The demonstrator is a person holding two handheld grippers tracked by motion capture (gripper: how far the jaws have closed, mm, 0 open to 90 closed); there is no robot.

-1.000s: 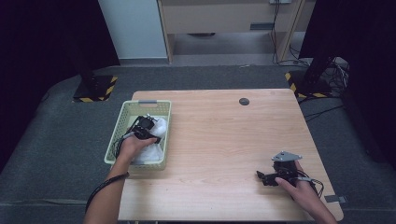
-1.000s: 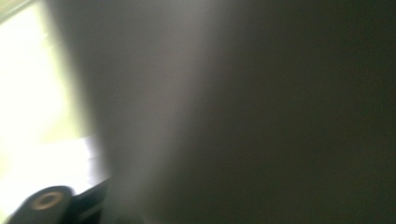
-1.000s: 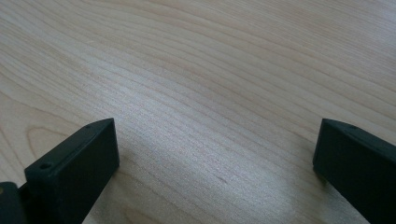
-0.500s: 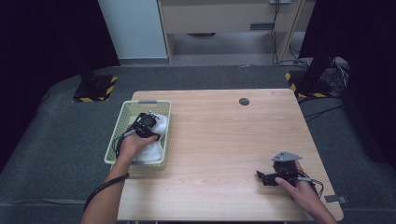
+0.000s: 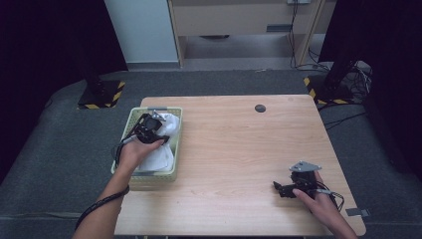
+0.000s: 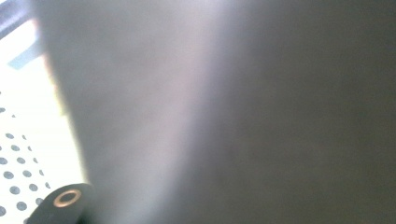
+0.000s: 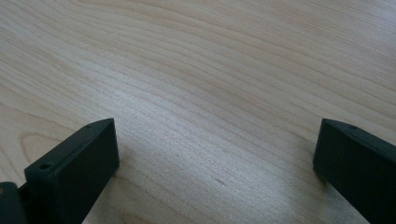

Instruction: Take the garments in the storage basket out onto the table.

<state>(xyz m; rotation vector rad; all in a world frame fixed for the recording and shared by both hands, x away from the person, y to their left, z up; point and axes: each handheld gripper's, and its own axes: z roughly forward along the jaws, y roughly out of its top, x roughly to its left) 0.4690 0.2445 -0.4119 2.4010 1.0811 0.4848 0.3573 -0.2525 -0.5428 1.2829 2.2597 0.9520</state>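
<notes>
Left gripper view — blurred grey cloth (image 6: pixel 243 112)

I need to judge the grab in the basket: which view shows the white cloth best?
The high view: the cloth lies bunched in the green basket, with the left hand-held gripper over it. The left gripper view is pressed too close, a grey blur beside a dotted wall. The right gripper view looks at bare table.

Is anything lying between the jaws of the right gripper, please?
No, the right gripper has its jaws wide apart with only bare wooden table between them.
</notes>
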